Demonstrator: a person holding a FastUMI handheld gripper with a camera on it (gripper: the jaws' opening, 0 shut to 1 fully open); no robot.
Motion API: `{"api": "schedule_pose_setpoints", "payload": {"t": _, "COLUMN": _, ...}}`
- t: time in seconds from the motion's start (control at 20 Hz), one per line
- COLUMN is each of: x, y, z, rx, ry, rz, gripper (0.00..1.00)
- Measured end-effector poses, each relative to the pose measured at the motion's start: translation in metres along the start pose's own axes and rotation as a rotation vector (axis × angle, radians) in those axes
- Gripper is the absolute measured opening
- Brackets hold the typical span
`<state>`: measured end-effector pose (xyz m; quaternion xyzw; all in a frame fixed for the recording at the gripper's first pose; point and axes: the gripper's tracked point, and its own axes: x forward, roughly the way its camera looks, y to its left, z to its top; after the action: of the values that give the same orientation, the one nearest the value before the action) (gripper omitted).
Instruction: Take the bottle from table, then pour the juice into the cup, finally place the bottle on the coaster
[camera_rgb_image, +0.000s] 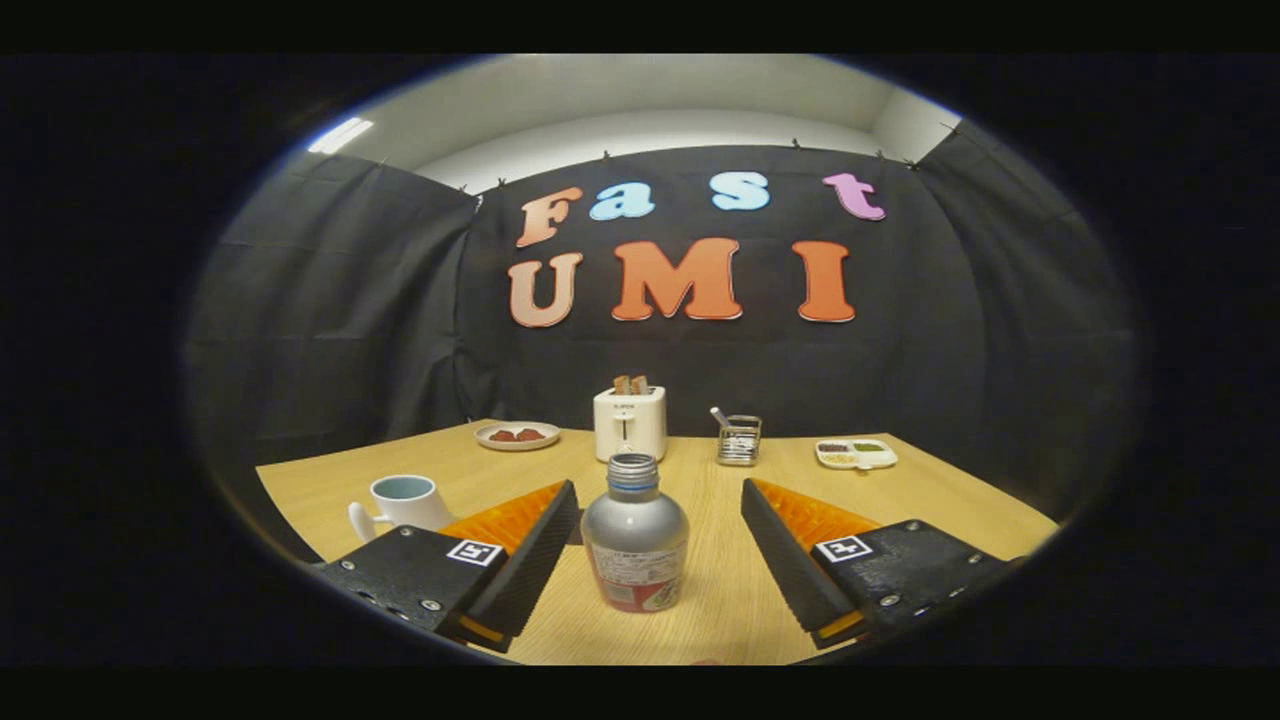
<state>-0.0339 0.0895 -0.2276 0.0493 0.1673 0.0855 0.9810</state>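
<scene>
No legible text; bottle (634, 545) label carries fine print, too small to read; toaster (629, 422) has a small dark mark on its front, unreadable; gripper (660, 492) bears two black-and-white square code markers (473, 551), one on each finger mount, no letters; fingers spread apart, either side of the bottle, not touching it.

Hand-held gripper (660, 500), fingers wide apart

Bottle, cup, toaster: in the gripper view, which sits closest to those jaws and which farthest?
1. Bottle: upright between the open jaws of the gripper, not yet touched.
2. Cup: just past the left jaw, on the table.
3. Toaster: far back, beyond the bottle, near the wall.
</scene>
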Motion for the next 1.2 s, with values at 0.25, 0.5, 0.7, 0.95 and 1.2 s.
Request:
{"api": "schedule_pose_setpoints", "payload": {"t": 0.25, "x": 0.009, "y": 0.008, "z": -0.025, "rx": -0.013, "ry": 0.038, "rz": 0.013, "gripper": 0.98}}
{"api": "schedule_pose_setpoints", "payload": {"t": 0.5, "x": 0.018, "y": 0.012, "z": -0.058, "rx": 0.012, "ry": 0.115, "rz": 0.011, "gripper": 0.97}}
{"api": "schedule_pose_setpoints", "payload": {"t": 0.7, "x": 0.024, "y": 0.014, "z": -0.079, "rx": 0.047, "ry": 0.171, "rz": 0.016, "gripper": 0.94}}
{"api": "schedule_pose_setpoints", "payload": {"t": 0.95, "x": 0.025, "y": 0.015, "z": -0.084, "rx": 0.072, "ry": 0.193, "rz": 0.022, "gripper": 0.81}}
{"api": "schedule_pose_setpoints", "payload": {"t": 1.2, "x": 0.031, "y": 0.012, "z": -0.068, "rx": 0.072, "ry": 0.202, "rz": 0.027, "gripper": 0.79}}
